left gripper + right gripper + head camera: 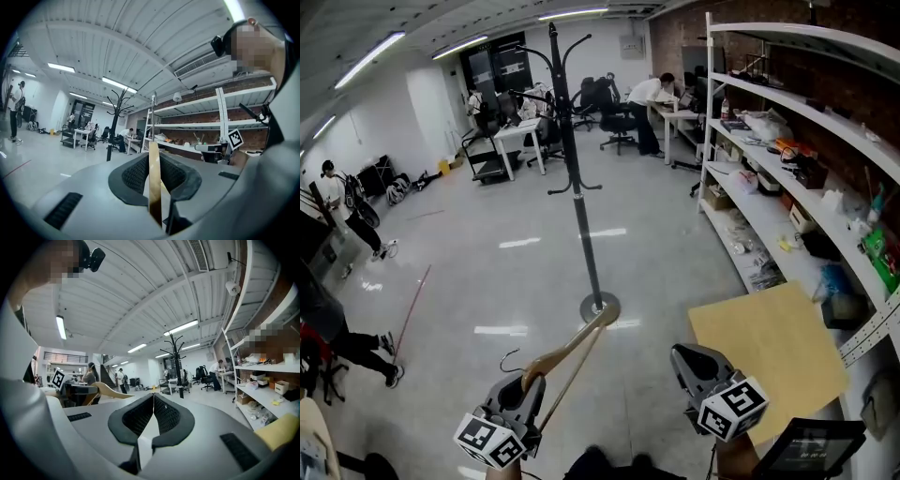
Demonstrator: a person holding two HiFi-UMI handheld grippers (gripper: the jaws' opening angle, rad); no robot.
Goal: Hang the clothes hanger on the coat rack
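The black coat rack [572,159] stands on the grey floor ahead, its round base [599,307] just beyond the hanger's far end. My left gripper [528,382] is shut on a wooden clothes hanger [572,349], whose metal hook [510,360] curls to the left. In the left gripper view the hanger's wood [154,183] stands edge-on between the pads, and the coat rack [117,110] is far off. My right gripper [681,356] is shut and holds nothing. In the right gripper view the right gripper [153,396] has its jaws meeting, with the coat rack [176,352] ahead and the hanger [110,391] at the left.
White shelving [787,178] full of clutter lines the right side. A tan cardboard sheet [769,361] lies by its foot, near my right gripper. Desks, office chairs and a seated person [652,103] fill the far end. People stand at the left [342,202].
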